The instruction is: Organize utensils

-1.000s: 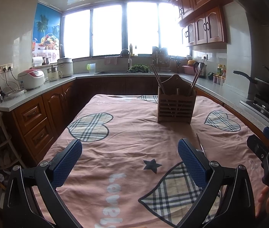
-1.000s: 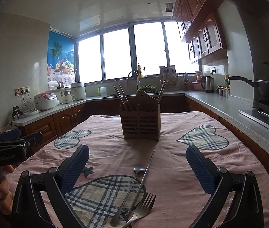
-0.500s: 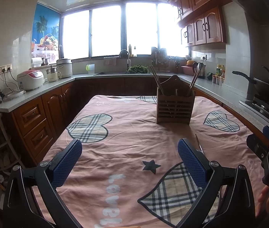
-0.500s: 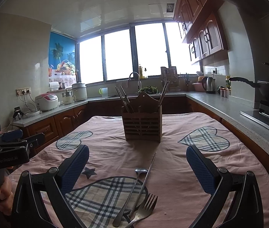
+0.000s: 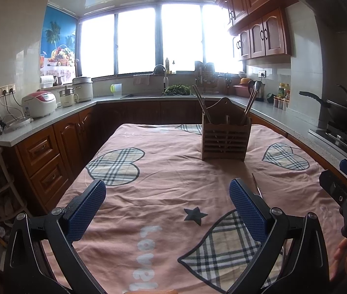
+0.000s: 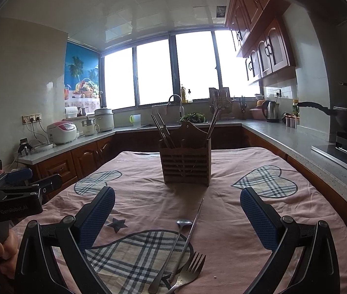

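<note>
Holder: wooden utensil holder (image 6: 185,164) stands upright near the middle of the tabletop, toward its far edge; chopsticks (image 6: 161,129) lean out of its left and right compartments.
Loose utensils: spoon (image 6: 171,252), fork (image 6: 190,272) and a thin metal chopstick (image 6: 193,230) lie bunched on the cloth (image 6: 222,208) toward the near edge, touching or crossing; whether a second stick lies under them cannot be told.
Right gripper (image 6: 177,218): spread wide, empty, hanging above the loose utensils.
Left gripper (image 5: 167,210): spread wide, empty, over bare cloth to the left.
Step in hand: judged as approach to a pick, three pieces remaining outside the holder.
Next move calls for: lowering on one piece, separating it from its neighbours, a thin flat pinch.
</note>
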A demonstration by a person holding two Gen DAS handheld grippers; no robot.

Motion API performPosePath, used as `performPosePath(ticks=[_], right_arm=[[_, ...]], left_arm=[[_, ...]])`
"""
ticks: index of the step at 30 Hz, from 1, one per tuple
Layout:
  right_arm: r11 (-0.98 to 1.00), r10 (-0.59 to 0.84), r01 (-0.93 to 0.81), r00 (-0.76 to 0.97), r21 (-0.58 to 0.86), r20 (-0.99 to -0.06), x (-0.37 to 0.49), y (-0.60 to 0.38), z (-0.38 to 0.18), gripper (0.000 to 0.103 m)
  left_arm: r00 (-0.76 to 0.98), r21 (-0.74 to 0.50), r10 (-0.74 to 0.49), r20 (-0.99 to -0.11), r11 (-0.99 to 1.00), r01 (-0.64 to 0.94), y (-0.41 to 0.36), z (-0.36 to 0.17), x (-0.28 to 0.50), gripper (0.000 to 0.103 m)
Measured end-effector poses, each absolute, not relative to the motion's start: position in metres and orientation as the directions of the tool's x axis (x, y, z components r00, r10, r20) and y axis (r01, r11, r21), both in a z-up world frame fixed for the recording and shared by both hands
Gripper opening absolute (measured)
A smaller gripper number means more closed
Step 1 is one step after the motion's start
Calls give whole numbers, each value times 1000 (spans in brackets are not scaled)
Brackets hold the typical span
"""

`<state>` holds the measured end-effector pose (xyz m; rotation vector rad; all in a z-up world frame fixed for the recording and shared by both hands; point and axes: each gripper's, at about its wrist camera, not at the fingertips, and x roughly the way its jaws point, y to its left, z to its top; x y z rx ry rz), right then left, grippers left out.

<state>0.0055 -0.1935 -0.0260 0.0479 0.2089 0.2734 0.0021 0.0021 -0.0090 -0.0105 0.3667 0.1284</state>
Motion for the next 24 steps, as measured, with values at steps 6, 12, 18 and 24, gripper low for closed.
performPosePath(ticks=[6,12,18,24], right_arm=[[962,273,-262,941,76,-199,5,-193,-26,103],[962,273,-263,942,74,-197,5,-193,-25,103],[962,273,-263,941,77,-198,5,-192,-25,103],[962,273,-263,941,76,-197,6,-193,-25,103]], left_arm=[[928,17,117,-355,993,-119,2,-9,3,103],[929,23,118,-351,993,-117,0,-9,2,103],[931,26,121,-345,992,-120,-1,-9,2,103],[932,25,121,-342,993,-119,-1,-10,1,103]])
